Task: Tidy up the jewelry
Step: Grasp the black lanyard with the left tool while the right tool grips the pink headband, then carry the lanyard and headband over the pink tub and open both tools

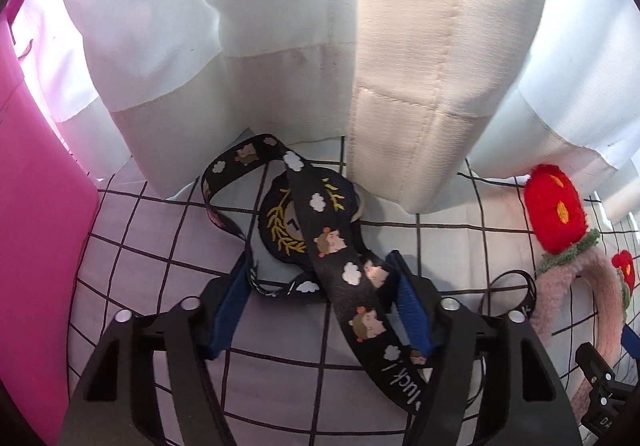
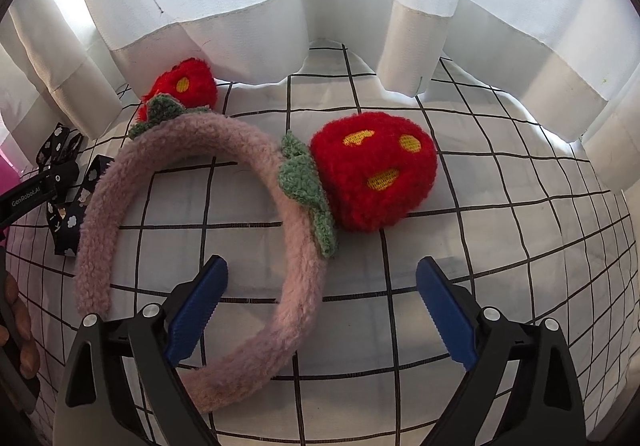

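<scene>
A black lanyard (image 1: 344, 266) printed with hedgehogs and clouds lies tangled on the grid cloth, over a round black badge (image 1: 288, 224) with gold leaves. My left gripper (image 1: 320, 278) is open, its blue pads on either side of the lanyard strap, which runs between them. A fuzzy pink headband (image 2: 192, 230) with two red strawberry pom-poms (image 2: 372, 173) lies flat. My right gripper (image 2: 320, 282) is open just above it, the headband's arc passing over the left pad (image 2: 196, 310). The headband also shows in the left wrist view (image 1: 568, 286).
A white cloth with a black grid (image 2: 480, 246) covers the surface. White curtains (image 1: 280, 25) hang close behind everything. A pink box (image 1: 36, 246) stands at the far left. The left gripper's body (image 2: 36, 193) and lanyard end (image 2: 68, 221) show at the right view's left edge.
</scene>
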A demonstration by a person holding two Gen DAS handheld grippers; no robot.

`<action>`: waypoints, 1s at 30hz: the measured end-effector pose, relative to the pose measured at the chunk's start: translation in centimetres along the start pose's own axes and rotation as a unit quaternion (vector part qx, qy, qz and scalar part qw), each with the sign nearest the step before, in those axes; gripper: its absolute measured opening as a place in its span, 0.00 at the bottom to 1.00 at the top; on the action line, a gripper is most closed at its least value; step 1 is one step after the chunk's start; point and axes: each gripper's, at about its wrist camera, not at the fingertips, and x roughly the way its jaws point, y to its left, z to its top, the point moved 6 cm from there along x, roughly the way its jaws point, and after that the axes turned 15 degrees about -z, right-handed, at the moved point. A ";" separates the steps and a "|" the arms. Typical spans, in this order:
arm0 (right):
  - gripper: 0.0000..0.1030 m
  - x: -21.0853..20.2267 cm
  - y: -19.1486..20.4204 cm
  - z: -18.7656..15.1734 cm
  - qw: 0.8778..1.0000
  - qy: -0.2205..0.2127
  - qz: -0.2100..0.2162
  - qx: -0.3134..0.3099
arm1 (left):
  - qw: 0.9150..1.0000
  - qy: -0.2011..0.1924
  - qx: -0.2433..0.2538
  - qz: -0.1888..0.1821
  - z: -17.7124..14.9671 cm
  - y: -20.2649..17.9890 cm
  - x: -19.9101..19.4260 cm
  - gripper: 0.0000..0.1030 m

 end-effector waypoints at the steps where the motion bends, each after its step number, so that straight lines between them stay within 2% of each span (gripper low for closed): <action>1: 0.85 0.0 0.2 0.0 1.000 -0.002 0.001 0.000 | 1.000 0.001 0.004 -0.004 -0.1 -0.3 0.0 0.48; 2: 0.81 -0.2 0.5 -0.2 1.000 -0.007 0.004 -0.003 | 1.000 0.003 0.006 -0.009 -0.2 -0.5 0.0 0.41; 3: 0.68 -0.5 0.7 -0.2 1.000 -0.014 0.005 -0.007 | 1.000 0.004 0.008 -0.012 -0.3 -0.6 -0.1 0.33; 4: 0.50 -0.9 0.6 -0.4 1.000 -0.020 0.006 -0.010 | 1.000 0.006 0.008 -0.015 -0.5 -0.7 -0.1 0.28; 5: 0.40 -1.1 0.7 -0.3 1.000 -0.024 0.006 -0.013 | 1.000 0.007 0.009 -0.019 -0.6 -0.7 -0.2 0.18; 6: 0.22 -1.3 1.0 -0.2 1.000 -0.026 0.008 -0.014 | 1.000 0.009 0.010 -0.021 -0.8 -1.0 -0.2 0.14; 7: 0.13 -1.3 1.0 -0.1 1.000 -0.026 0.004 -0.013 | 1.000 0.011 0.010 -0.024 -1.0 -1.0 -0.3 0.12; 9: 0.11 -1.2 0.9 -0.2 1.000 -0.027 0.011 -0.005 | 0.999 0.012 0.009 -0.029 -1.4 -0.9 -0.6 0.08; 18: 0.09 -2.5 -2.0 -2.2 0.999 -0.045 0.027 0.008 | 0.999 0.011 0.010 -0.032 -4.5 -1.4 -3.1 0.08; 23: 0.09 -3.9 -2.2 -2.8 0.998 -0.056 0.039 0.010 | 0.999 0.001 0.016 -0.039 -4.0 -1.9 -4.9 0.07; 29: 0.09 -6.4 -1.9 -1.2 0.996 -0.076 0.046 0.008 | 0.998 -0.022 0.017 -0.050 -3.9 -2.6 -8.5 0.07; 30: 0.09 -6.8 -2.7 -1.2 0.996 -0.079 0.048 0.008 | 0.998 -0.027 0.019 -0.052 -4.1 -2.5 -9.3 0.07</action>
